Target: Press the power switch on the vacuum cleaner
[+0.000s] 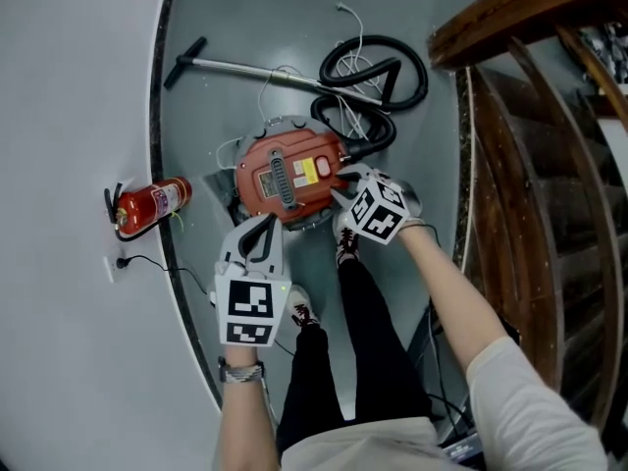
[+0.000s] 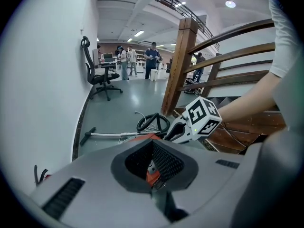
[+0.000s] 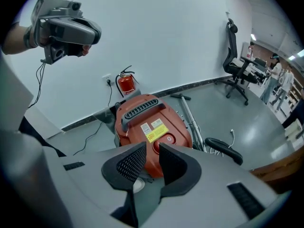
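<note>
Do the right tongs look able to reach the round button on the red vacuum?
Probably yes: the right tongs hang just above the vacuum cleaner, the round button straight ahead of their tips, nothing lying between.

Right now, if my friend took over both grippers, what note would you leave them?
Left gripper: jaws together, empty, held just short of the vacuum cleaner.
Right gripper: jaws slightly apart, empty, poised over the round power switch on the red lid.
The vacuum cleaner sits on the floor, with its hose coiled behind it.
Done: right gripper lined up with the switch.
To do: push the switch down; no press shows yet.
</note>
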{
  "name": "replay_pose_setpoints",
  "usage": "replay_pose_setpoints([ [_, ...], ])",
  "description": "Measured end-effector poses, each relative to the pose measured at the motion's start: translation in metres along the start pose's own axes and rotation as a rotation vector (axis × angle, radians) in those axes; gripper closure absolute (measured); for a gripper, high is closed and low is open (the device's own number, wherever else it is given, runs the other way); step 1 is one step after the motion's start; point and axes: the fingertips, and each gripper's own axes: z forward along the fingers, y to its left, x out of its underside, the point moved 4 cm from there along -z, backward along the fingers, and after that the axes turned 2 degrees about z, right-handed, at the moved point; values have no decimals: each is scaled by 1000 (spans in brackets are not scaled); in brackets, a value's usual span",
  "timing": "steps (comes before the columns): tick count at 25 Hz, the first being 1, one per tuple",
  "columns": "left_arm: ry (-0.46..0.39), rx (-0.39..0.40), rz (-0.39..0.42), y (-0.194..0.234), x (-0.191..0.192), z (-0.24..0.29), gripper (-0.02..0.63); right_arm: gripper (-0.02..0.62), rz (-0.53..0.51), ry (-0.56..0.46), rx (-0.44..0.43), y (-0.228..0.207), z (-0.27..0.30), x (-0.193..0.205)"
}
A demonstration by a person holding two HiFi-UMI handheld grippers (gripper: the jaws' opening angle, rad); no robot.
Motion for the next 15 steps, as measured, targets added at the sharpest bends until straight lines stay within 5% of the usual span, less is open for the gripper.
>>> replay_pose_setpoints([
  [15, 24, 16, -5, -1, 13, 2, 606, 497, 23, 59, -5, -3, 39, 0],
])
